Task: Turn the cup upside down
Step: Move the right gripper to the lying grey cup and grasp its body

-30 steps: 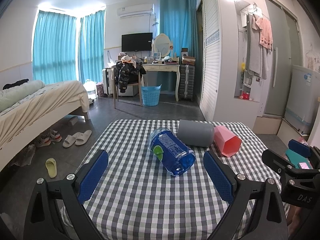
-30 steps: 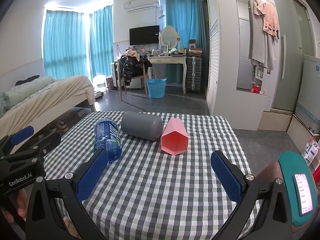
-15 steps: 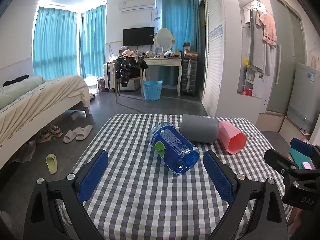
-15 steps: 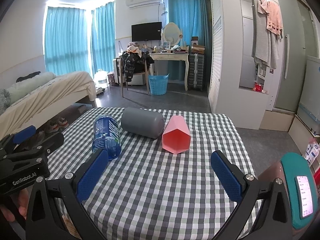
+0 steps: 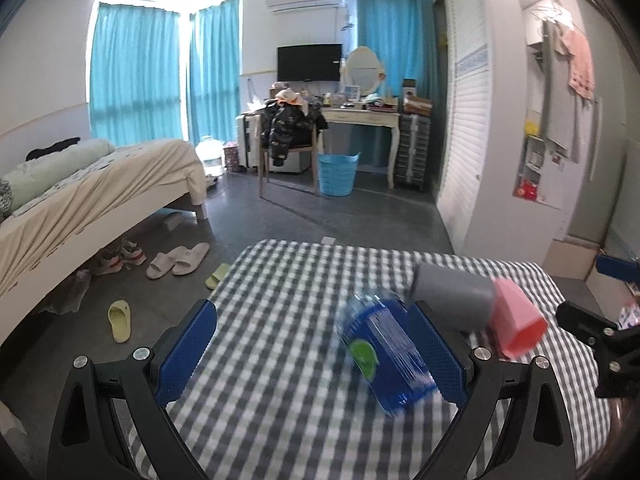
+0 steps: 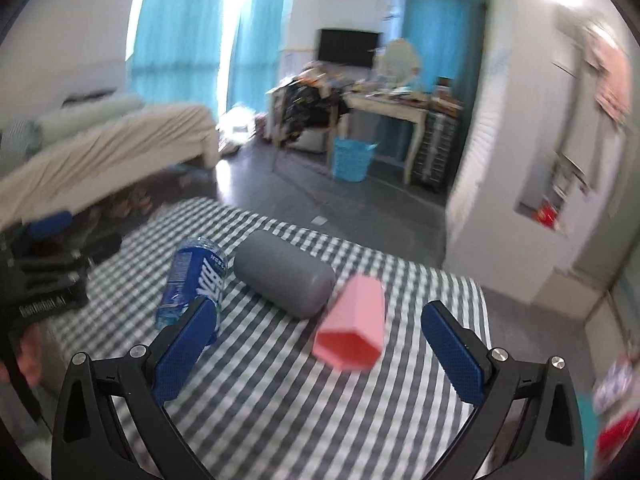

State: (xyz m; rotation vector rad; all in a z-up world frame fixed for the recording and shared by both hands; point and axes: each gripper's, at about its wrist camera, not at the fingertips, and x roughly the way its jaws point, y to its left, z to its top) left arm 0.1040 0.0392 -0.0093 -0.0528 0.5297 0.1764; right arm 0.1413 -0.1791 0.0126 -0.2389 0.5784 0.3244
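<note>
A pink faceted cup (image 6: 352, 326) lies on its side on the checkered table (image 6: 280, 400), mouth toward me. It also shows in the left wrist view (image 5: 516, 320) at the right. My right gripper (image 6: 320, 352) is open and empty, jaws wide, with the cup lying just ahead between them. My left gripper (image 5: 312, 354) is open and empty over the table's left half; its right finger (image 5: 436, 356) overlaps the blue bottle in view.
A blue water bottle (image 5: 384, 356) and a grey cylinder (image 6: 284, 274) lie on their sides left of the cup, the cylinder touching it. The table's far edge drops to a grey floor with slippers (image 5: 178, 260), a bed (image 5: 80, 200) and a desk beyond.
Both grippers swung; the right one moved closer to the pink cup, which now lies between its jaws in view. The left view shifted left. The objects have not moved.
</note>
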